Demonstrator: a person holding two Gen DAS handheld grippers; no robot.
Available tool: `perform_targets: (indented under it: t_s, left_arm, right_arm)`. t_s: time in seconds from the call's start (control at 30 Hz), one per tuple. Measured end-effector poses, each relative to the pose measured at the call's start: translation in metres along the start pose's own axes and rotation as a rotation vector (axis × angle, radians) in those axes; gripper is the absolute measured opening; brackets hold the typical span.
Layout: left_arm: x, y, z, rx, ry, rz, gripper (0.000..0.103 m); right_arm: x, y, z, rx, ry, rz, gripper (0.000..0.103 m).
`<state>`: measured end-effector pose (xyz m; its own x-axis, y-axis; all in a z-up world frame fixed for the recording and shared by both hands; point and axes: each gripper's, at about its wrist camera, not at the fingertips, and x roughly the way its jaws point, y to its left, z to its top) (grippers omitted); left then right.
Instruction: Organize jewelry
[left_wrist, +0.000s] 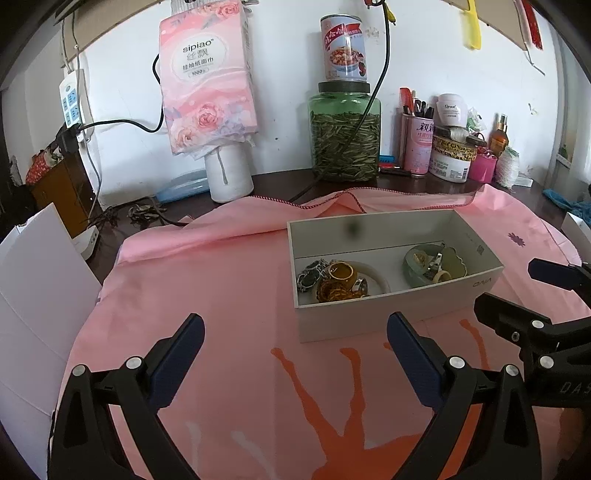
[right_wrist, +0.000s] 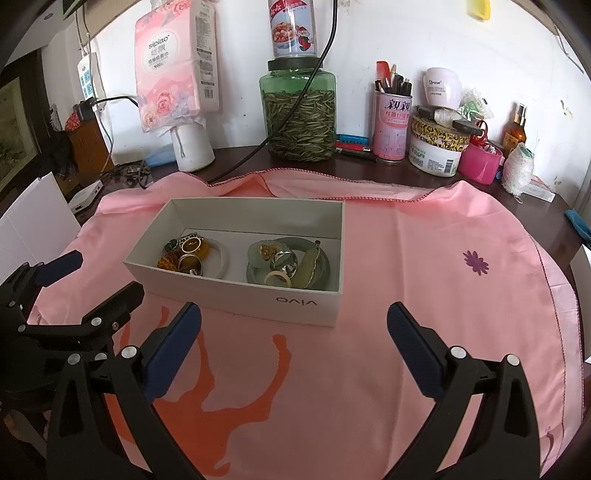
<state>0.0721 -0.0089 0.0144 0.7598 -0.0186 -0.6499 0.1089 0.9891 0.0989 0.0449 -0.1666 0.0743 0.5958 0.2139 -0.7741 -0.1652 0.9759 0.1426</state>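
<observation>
A white open box (left_wrist: 399, 310) (right_wrist: 236, 299) lies on the pink cloth (left_wrist: 207, 280) (right_wrist: 406, 258). Inside, an amber and silver heap of rings and bangles (left_wrist: 338, 282) (right_wrist: 190, 253) lies at its left end and a green jade heap (left_wrist: 434, 264) (right_wrist: 288, 264) at its right end. My left gripper (left_wrist: 295, 339) is open and empty, hovering over the cloth just before the box's near left corner. My right gripper (right_wrist: 294, 325) is open and empty before the box's near wall. Each gripper also shows in the other's view: the right (left_wrist: 517, 291), the left (right_wrist: 92, 277).
At the back by the wall stand a green glass jar (left_wrist: 345, 136) (right_wrist: 299, 114) with a can on top, a hanging tissue pack (left_wrist: 207, 77) (right_wrist: 173, 62), a white roll (left_wrist: 227, 173), a black cable (left_wrist: 373, 99) and toiletry tubs (right_wrist: 436, 147). White cardboard (left_wrist: 33, 295) stands left.
</observation>
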Motion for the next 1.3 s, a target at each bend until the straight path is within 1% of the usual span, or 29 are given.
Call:
perform_targets:
  t_s: [0.33, 1.3]
  left_arm:
    - [0.0010, 0.0030, -0.0010, -0.023, 0.012, -0.014, 0.097]
    - [-0.0008, 0.0025, -0.0007, -0.008, 0.000, 0.005, 0.097]
  right_arm:
    - [0.0022, 0.0030, -0.0023, -0.008, 0.001, -0.001, 0.096]
    - [0.0002, 0.0012, -0.0002, -0.009, -0.005, -0.007, 0.096]
